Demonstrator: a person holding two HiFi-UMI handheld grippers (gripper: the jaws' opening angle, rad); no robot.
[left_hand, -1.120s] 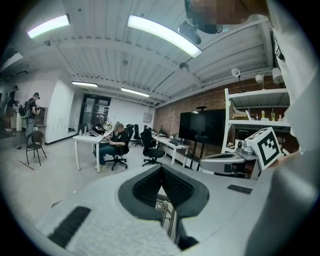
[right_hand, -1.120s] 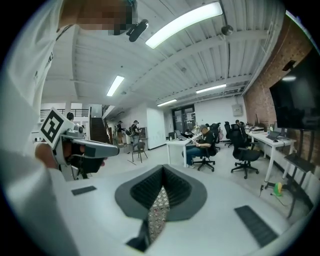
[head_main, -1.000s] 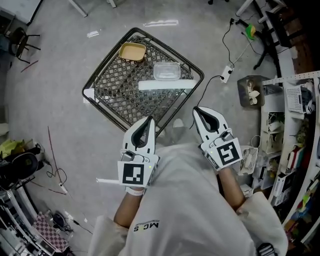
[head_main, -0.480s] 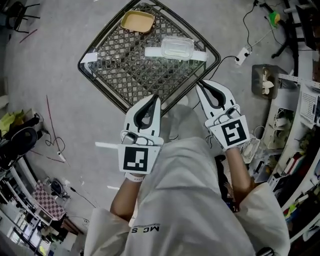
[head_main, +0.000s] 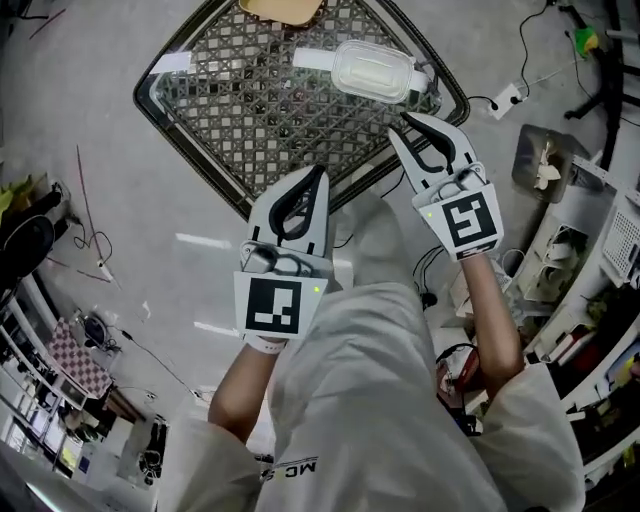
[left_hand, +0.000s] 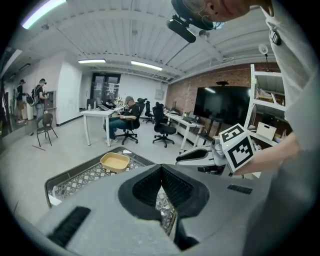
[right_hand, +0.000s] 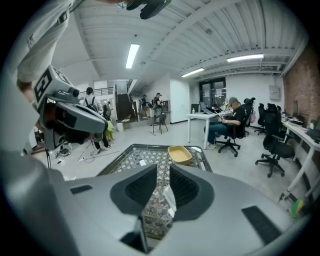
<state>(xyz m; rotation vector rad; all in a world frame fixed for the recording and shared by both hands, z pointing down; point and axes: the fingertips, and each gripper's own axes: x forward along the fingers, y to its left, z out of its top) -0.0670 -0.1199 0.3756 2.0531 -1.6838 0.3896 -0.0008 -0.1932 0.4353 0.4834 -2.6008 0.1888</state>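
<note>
Landmark: dark lattice tabletop (head_main: 250, 110), low, standing on the concrete floor (head_main: 120, 230), seen corner-on from the head view.

Left hand-held gripper (head_main: 318, 175): hovers over the tabletop's near corner. Its own view shows the jaws pressed together, with nothing between them.

Right hand-held gripper (head_main: 403, 122): over the tabletop's right edge. Jaws are a narrow slot apart and grip nothing. Lattice shows through the gap in its own view, plus a pale scrap I can't identify.

White strip (head_main: 318, 60): lies flat across the far part of the tabletop.

Clear lidded container (head_main: 372, 72): rests on the strip's right end, near the tabletop's right corner. It is the item closest to the right hand-held gripper, just beyond its tips and not touching.

Tan bowl (head_main: 282, 8): at the tabletop's far corner.

Handling, a judgement: the container looks like thin plastic, so light, a bit flexible and smooth. It would likely slide on the strip if nudged and flex if squeezed across the middle. The best hold is probably across a short side at the lid rim, where it's stiffest.

Hard to tell:
- The bowl is cut off by the head view's top edge.
- The container's contents are unreadable.
- The left gripper view doesn't show the container, because the gripper body blocks it.
- The tabletop's legs are hidden.
</note>
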